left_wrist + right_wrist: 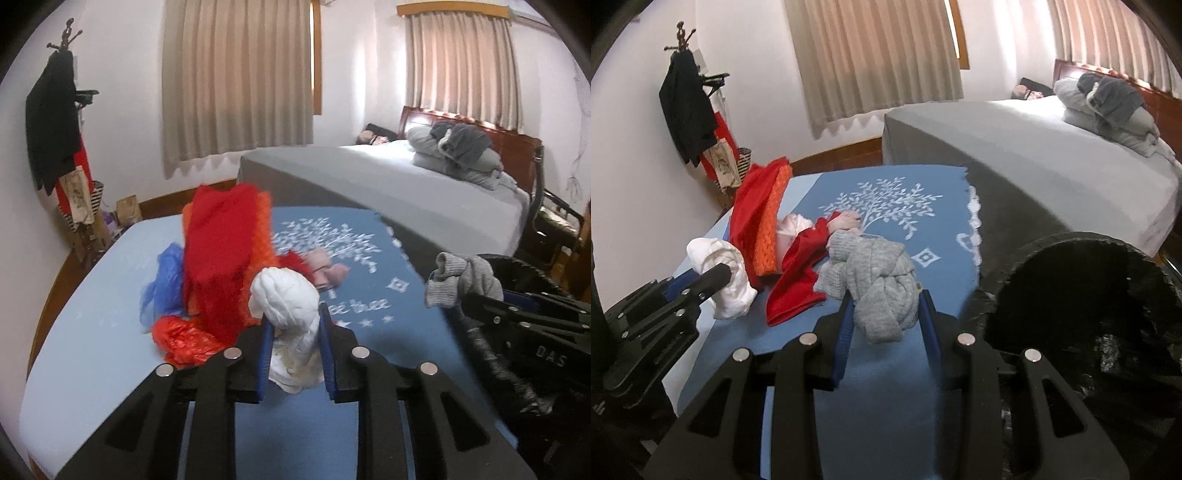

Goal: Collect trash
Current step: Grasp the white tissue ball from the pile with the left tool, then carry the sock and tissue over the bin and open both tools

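Observation:
My left gripper (295, 325) is shut on a crumpled white plastic bag (286, 299), held above the blue bed cover; the bag also shows in the right wrist view (720, 273). My right gripper (886, 310) is shut on a grey knitted bundle (879, 284), which shows in the left wrist view (458, 277) beside the bin. A black-lined trash bin (1082, 288) stands open just right of the right gripper. Red and orange cloths (221, 266), a blue plastic bag (162, 280) and a red plastic bag (181, 339) lie on the bed.
The blue cover with a white tree print (886, 206) spreads over the near bed. A grey bed (406, 177) with folded grey bedding (461, 151) lies behind. A coat rack (55, 122) with dark clothes stands at the left wall. Small pink items (328, 266) lie mid-cover.

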The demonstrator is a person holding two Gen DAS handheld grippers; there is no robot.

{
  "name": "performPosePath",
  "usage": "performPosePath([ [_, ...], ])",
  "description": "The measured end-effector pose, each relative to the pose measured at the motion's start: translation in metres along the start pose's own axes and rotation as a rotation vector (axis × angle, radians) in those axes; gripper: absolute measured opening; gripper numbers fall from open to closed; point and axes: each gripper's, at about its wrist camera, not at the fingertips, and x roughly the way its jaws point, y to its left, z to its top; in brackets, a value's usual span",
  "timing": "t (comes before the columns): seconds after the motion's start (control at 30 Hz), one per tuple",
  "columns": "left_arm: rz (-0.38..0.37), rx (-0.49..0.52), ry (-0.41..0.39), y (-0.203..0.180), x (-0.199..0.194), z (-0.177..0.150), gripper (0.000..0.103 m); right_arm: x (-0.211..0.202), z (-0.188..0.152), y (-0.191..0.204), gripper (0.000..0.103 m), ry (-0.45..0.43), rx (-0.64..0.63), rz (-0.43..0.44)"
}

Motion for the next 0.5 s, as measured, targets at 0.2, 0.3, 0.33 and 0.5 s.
performPosePath([
  [0.2, -0.077, 0.037, -0.046, -0.03, -0.01, 0.015, 0.023, -0.027, -0.003, -0.025, 0.034, -0.039, 0.035, -0.06],
  [0.3, -0.123, 0.058, -0.057, -0.05, -0.009, 0.021, 0.023, -0.039, -0.007, -0.044, 0.034, -0.052, 0.064, -0.104],
  [0.33, -0.138, 0.065, -0.058, -0.056, -0.009, 0.023, 0.023, -0.043, -0.008, -0.05, 0.034, -0.056, 0.072, -0.119],
  [0.5, -0.229, 0.113, -0.059, -0.098, -0.001, 0.03, 0.023, -0.063, -0.019, -0.088, 0.034, -0.073, 0.132, -0.213],
])
